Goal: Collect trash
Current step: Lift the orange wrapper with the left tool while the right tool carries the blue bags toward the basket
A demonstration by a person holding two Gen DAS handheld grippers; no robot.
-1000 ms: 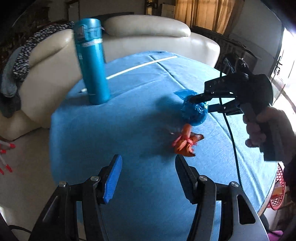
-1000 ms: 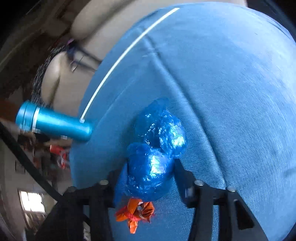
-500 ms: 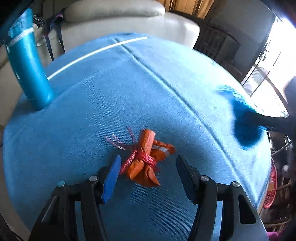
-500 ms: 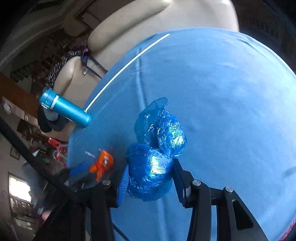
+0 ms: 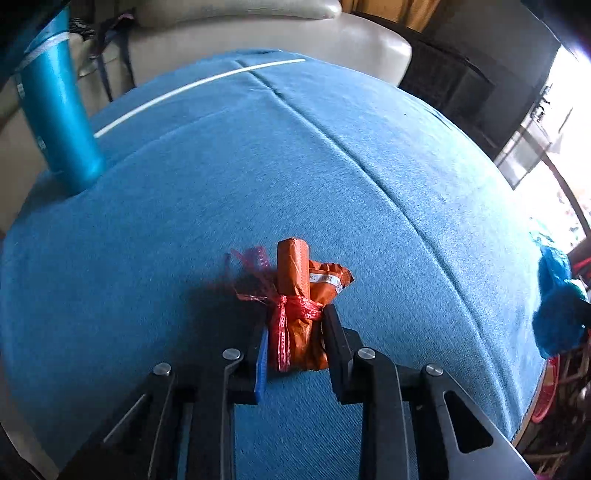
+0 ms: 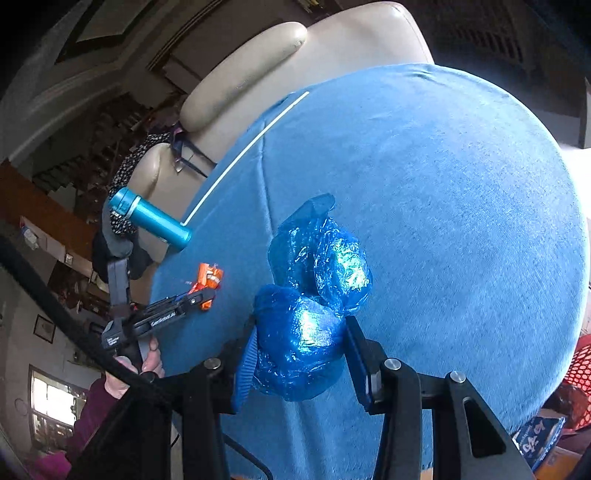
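An orange wrapper bundle (image 5: pixel 295 295) tied with red netting lies on the blue tablecloth (image 5: pixel 332 166). My left gripper (image 5: pixel 295 321) is closing tight on its near end, with both pads pressed against its sides. The right wrist view shows the same grip from the side: left gripper (image 6: pixel 205 295), orange bundle (image 6: pixel 208 275). A crumpled blue plastic bag (image 6: pixel 310 306) hangs above the table, and my right gripper (image 6: pixel 301 332) is shut on its lower lump. In the left wrist view that blue bag (image 5: pixel 554 317) shows at the right table edge.
A tall teal bottle (image 5: pixel 59 110) stands at the table's far left edge, also seen as the teal bottle (image 6: pixel 151 218). A cream sofa (image 5: pixel 258 33) sits behind the table. A red mesh basket (image 6: pixel 580 362) is below the right edge. A hand (image 6: pixel 129 373) holds the left gripper.
My left gripper came down over the orange bundle and shut on it. The right gripper carried the blue bag off to the right, towards the table edge.
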